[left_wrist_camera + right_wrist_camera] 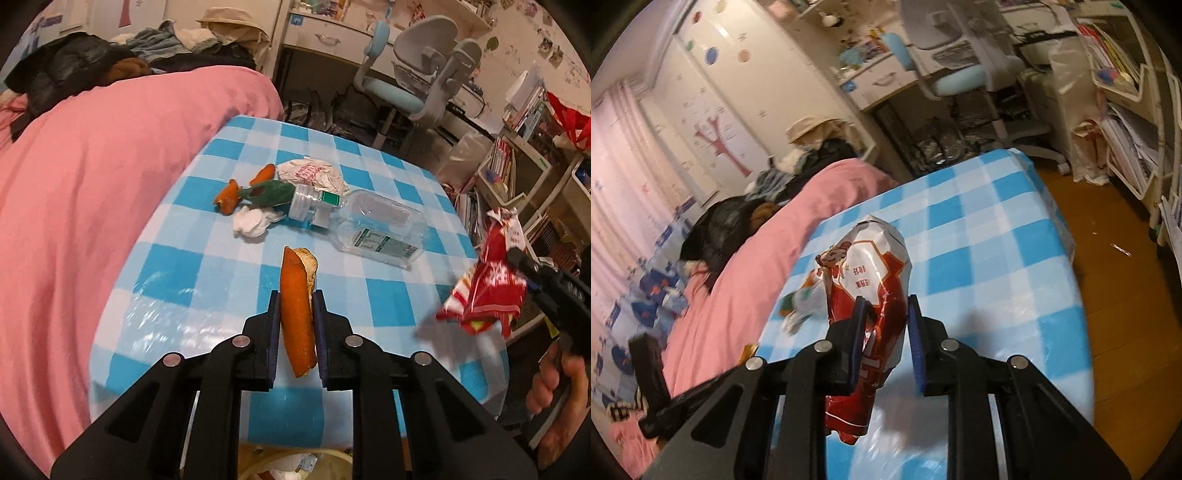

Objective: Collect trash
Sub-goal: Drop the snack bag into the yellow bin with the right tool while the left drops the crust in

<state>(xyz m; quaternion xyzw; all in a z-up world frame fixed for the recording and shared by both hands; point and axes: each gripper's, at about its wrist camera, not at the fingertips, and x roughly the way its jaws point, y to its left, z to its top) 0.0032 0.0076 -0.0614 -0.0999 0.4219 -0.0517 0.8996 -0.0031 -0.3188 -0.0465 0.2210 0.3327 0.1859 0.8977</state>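
Observation:
My left gripper [297,295] is shut on a long strip of orange peel [295,314], lifted above the blue checked tablecloth [369,295]. My right gripper [884,301] is shut on a red and white snack wrapper [871,280], which also shows at the right of the left wrist view as the wrapper [487,288] held by the right gripper [517,258]. On the table lie a clear plastic bottle [369,225], crumpled white paper [314,173], a tissue wad [253,223], smaller peel pieces [229,197] and a green scrap [273,194].
A pink bedspread [92,203] borders the table on the left, with dark clothes [66,70] piled on it. A desk chair [417,74] and bookshelves [517,162] stand behind and to the right. A bin [295,461] shows under the table's near edge. Wooden floor [1115,258] lies to the right.

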